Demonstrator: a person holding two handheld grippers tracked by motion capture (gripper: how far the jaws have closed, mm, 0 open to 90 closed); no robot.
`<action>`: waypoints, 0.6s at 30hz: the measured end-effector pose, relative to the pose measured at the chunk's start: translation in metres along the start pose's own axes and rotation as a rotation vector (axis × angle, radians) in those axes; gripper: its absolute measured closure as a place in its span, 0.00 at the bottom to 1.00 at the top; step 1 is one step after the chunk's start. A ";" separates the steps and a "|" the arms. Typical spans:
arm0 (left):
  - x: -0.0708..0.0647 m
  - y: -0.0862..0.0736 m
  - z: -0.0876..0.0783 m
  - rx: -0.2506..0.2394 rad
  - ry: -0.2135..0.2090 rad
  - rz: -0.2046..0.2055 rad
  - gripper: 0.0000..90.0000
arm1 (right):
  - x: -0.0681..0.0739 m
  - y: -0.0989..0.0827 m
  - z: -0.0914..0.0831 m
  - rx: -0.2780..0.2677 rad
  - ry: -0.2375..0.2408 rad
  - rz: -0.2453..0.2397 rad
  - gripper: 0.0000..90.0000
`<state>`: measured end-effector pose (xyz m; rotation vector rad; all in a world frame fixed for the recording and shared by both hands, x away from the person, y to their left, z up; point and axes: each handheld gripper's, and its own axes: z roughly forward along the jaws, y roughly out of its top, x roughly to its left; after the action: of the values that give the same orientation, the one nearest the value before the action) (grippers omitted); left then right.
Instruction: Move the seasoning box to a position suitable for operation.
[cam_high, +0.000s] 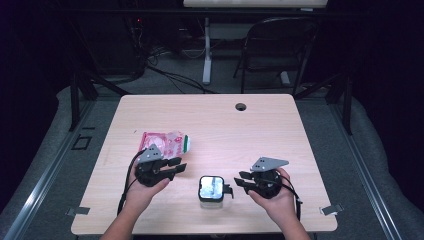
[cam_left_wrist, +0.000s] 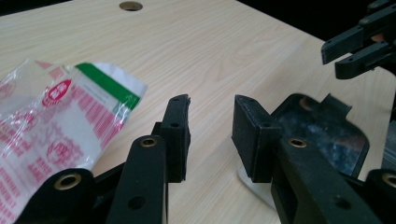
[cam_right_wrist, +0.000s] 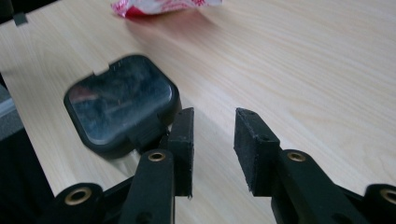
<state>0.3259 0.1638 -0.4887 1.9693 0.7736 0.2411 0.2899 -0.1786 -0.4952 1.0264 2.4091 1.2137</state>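
Note:
A small clear container with a black lid (cam_high: 211, 188) (cam_right_wrist: 120, 101) (cam_left_wrist: 327, 128) stands near the table's front edge, between my two hands. A crinkled red-and-white plastic packet with a green stripe (cam_high: 164, 141) (cam_left_wrist: 60, 121) (cam_right_wrist: 163, 5) lies left of centre. My left gripper (cam_high: 176, 165) (cam_left_wrist: 211, 135) hovers just in front of the packet, pointing right, jaws apart with only bare table between them. My right gripper (cam_high: 241, 178) (cam_right_wrist: 214, 149) hovers right of the container, pointing left at it, jaws apart and holding nothing. The right gripper's fingers (cam_left_wrist: 357, 44) show in the left gripper view.
The light wood table (cam_high: 225, 125) has a round cable hole (cam_high: 241, 106) (cam_left_wrist: 130, 5) at its far edge. A folding chair (cam_high: 275, 45) and a desk leg (cam_high: 207, 50) stand on the floor beyond. Metal clips (cam_high: 331, 209) sit at the front corners.

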 end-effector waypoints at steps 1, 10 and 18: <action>0.000 0.003 0.000 -0.001 -0.005 0.000 0.74 | 0.000 0.003 0.000 -0.007 0.000 0.004 0.76; -0.012 0.006 0.002 0.014 -0.059 0.024 0.75 | 0.011 0.017 -0.003 -0.042 0.039 0.010 0.75; -0.024 -0.002 0.008 0.050 -0.074 0.053 0.77 | 0.023 0.011 -0.002 -0.036 0.028 -0.010 0.79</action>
<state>0.3096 0.1441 -0.4905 2.0360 0.6864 0.1811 0.2782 -0.1595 -0.4832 0.9926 2.4008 1.2716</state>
